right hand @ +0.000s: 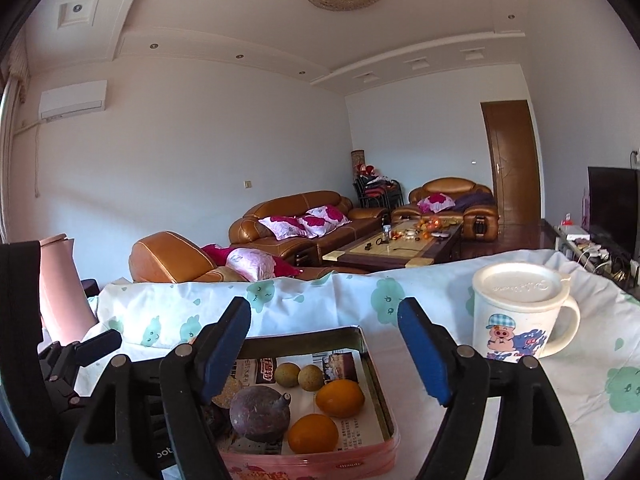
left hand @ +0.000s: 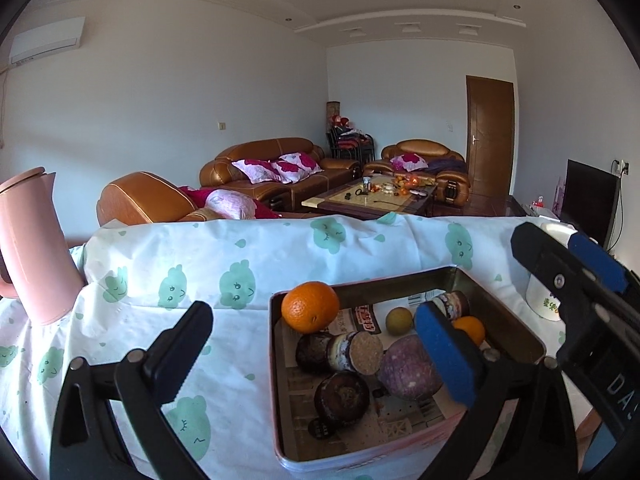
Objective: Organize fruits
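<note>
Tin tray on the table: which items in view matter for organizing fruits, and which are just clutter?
Task items:
tin tray
large orange
two small oranges
purple passion fruit
two small green-brown fruits
left gripper, open
right gripper, open

Just lying about:
cartoon mug with lid
pink jug
cork-topped jars in the tray
tablecloth

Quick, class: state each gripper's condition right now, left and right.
Left gripper: open, holding nothing, above the tin.
Right gripper: open, holding nothing.
</note>
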{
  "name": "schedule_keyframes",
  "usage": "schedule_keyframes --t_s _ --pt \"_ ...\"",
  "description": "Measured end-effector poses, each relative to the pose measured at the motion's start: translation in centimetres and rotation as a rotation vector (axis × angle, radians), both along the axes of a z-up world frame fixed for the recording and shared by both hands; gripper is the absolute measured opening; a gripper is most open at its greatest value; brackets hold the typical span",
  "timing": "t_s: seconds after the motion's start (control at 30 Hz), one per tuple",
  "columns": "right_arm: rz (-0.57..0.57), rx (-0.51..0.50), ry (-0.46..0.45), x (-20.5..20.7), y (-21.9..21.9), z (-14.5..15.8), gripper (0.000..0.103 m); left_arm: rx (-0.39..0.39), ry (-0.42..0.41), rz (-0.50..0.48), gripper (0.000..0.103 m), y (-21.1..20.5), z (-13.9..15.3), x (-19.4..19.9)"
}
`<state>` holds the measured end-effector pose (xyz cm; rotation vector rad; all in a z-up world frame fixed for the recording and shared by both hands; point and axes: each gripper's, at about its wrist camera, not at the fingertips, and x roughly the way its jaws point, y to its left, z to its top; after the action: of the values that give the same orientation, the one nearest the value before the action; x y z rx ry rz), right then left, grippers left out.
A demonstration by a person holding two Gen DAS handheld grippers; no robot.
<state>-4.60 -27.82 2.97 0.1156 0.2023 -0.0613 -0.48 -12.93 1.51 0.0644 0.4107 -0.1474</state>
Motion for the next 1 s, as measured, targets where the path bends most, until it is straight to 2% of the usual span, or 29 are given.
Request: schedule_keyframes --t_s 0.43,0.57,1.0 --pt "-0.084 -0.012 -0.094 -4.8 0.0 0.4 0.078 -0.013 -0.068 0.013 0.103 0.9 0.1 -2.5" --pt "-0.100 -0.028 -0.119 -5.4 0.3 0.5 0.084 -0.020 -0.070 0.019 0.103 1.1 0.1 -2.8" --pt "-0.112 -0.025 -0.134 -5.8 0.1 0.6 0.084 -0.021 -0.068 0.023 0.103 1.2 0.1 -3.0"
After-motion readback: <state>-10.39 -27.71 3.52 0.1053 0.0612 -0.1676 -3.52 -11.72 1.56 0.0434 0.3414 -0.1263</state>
